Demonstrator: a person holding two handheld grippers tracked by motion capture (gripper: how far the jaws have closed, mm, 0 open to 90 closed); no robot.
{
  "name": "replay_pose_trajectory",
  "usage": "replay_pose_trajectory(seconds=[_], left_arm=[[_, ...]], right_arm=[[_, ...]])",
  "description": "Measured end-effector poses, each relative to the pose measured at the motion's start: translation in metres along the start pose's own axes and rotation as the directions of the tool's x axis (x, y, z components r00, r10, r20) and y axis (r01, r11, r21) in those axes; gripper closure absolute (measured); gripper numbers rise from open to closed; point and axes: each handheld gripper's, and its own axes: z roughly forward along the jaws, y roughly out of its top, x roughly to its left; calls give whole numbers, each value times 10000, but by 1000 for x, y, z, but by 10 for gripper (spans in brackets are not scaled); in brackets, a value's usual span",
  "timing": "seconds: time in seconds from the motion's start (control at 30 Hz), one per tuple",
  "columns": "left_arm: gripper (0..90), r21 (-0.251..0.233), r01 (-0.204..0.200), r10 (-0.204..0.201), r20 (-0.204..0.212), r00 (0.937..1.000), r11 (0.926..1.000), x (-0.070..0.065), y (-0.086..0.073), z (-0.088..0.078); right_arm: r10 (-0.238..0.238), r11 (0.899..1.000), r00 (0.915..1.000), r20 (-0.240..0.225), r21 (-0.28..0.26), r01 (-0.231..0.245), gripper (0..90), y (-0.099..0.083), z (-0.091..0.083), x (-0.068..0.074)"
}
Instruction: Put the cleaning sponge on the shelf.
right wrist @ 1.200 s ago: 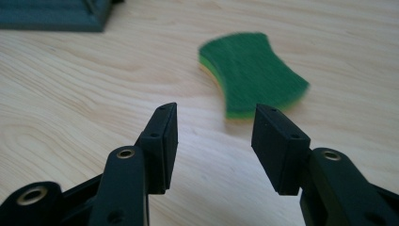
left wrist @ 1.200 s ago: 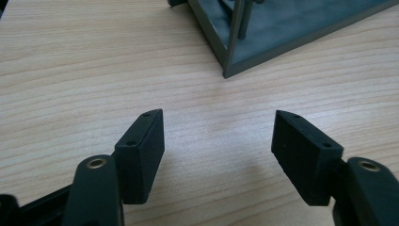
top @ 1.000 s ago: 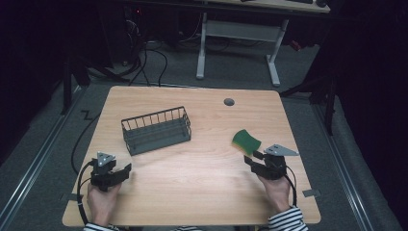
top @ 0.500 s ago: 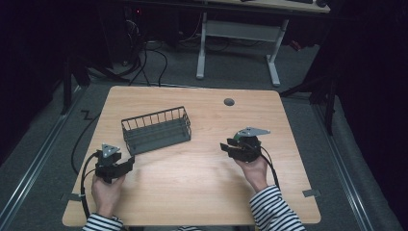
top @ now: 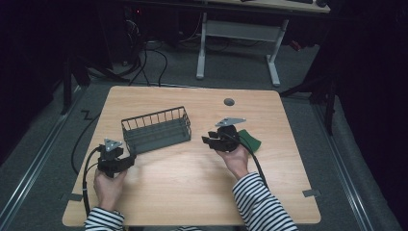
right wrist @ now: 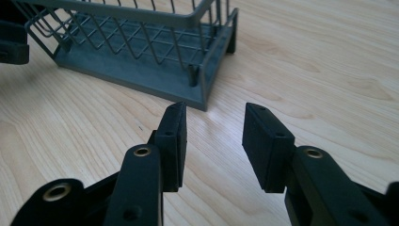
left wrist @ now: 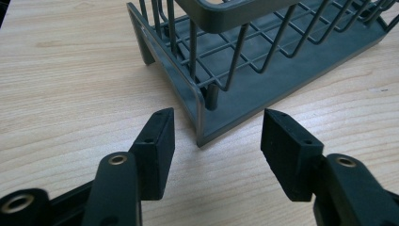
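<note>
My high camera looks forward and down over the wire basket (top: 156, 130) from afar, while both my gripper cameras face its near corners close up, sharing it.

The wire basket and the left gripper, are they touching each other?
Apart. In the left gripper view, the basket's corner stands beyond the open left gripper, with bare table between.

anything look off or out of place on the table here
Nothing looks damaged or spilled. The wire basket stands upright but sits slightly askew to the table edges. A green object lies behind the right claw, partly hidden. Both claws are open and hold nothing; the left claw faces a basket corner.
</note>
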Motion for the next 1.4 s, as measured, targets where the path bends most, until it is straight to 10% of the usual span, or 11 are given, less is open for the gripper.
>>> replay_pose_trajectory(seconds=[0.7,1.4], left_arm=[[659,-40,197,-196,106,9998,9998,6,0,14],[855,17,-53,52,328,9994,10000,5,-1,11]], right_arm=[[239,9936,9993,296,1099,-270,706,16,75,9],[-131,9933,9996,251,1154,102,863,13,74,6]])
